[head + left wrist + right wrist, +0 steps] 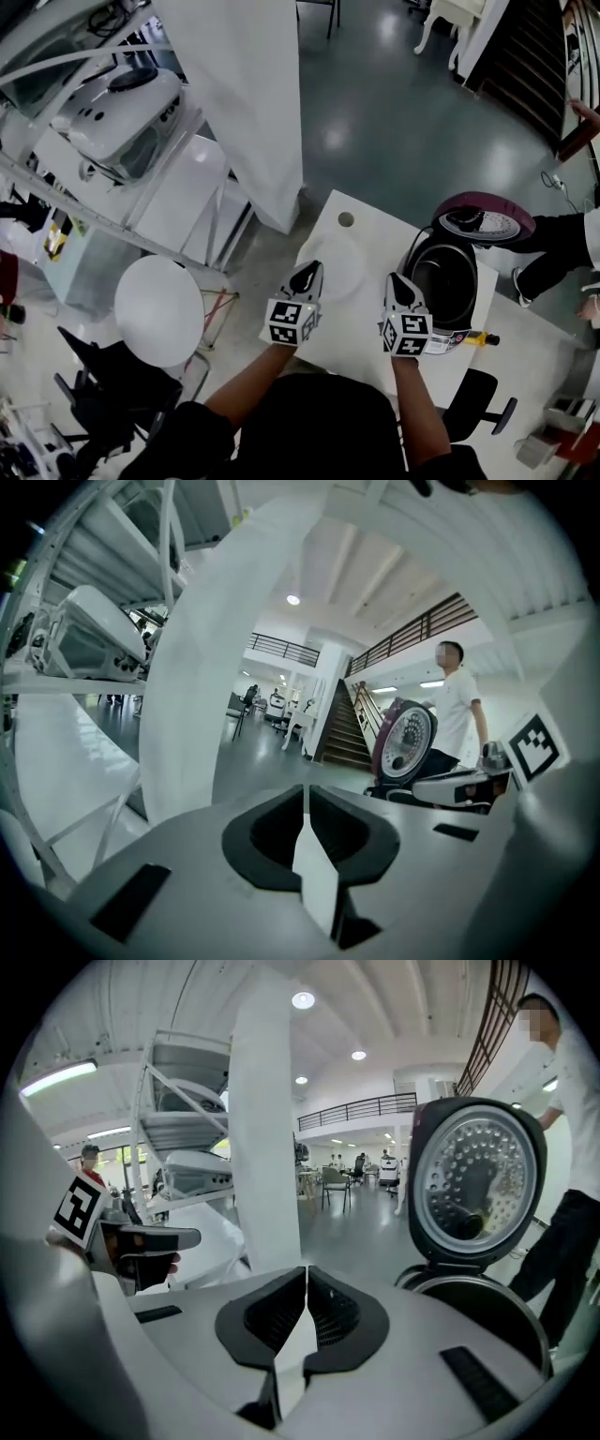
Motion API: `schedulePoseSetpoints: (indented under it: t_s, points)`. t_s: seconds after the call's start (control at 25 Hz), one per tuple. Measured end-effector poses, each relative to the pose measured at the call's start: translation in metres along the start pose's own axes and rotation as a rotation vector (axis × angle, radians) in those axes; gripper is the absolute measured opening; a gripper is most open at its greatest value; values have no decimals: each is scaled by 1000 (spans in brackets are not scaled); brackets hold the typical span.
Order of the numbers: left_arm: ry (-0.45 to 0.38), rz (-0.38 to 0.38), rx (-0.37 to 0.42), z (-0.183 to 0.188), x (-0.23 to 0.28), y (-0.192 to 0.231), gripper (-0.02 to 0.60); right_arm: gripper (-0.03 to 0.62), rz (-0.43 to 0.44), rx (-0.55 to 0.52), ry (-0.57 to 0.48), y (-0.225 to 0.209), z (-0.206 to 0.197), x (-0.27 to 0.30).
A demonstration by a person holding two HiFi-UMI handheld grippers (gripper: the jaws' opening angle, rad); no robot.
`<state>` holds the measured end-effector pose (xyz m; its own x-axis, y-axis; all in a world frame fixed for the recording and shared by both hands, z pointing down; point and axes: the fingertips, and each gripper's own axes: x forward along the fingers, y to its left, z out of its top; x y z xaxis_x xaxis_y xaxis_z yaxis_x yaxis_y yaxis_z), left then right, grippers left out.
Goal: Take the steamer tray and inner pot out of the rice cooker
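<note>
Table (361,323), white, takes up the lower middle of the head view, over a grey-green floor (394,103). White pillar (253,103) stands behind its far left corner. Bystander in dark trousers (562,234) is at the table's right end.

Rice cooker (448,286) sits on the right part of the table with its maroon lid (483,220) tipped up and back. Inner pot (478,1290) is in the cooker, and its metal rim shows in the mouth in the right gripper view.

Round white piece (339,267) lies flat on the tabletop just left of the cooker, apart from it. It may be the steamer tray, but it is too washed out to be sure.

Left gripper (309,270) hangs over the near-left edge of that piece, with its jaws closed together and nothing between them. Right gripper (398,279) is just beside the cooker's left wall, and its jaws are likewise pressed together and empty.
</note>
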<state>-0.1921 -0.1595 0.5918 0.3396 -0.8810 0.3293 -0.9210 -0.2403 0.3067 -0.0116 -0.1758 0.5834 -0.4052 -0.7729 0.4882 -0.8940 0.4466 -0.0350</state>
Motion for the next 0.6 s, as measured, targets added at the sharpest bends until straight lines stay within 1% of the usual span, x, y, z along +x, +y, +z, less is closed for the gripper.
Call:
schedulePoseSetpoints:
  t_s: [0.12,0.28,0.44,0.6]
  points:
    - [-22,-45,17,13,4,-32,21,6,-38,28,-26,-23,-1,-29]
    - [-27,-99,43,19,14,-84,21,6,-79,56,-53,-59,-8,-69]
    - [-3,-157,71,18,29,-130,21,6,-146,98,-78,-102,-12,-100]
    - [19,-192,99,13,44,-177,21,6,-200,141,-90,-154,-18,-131]
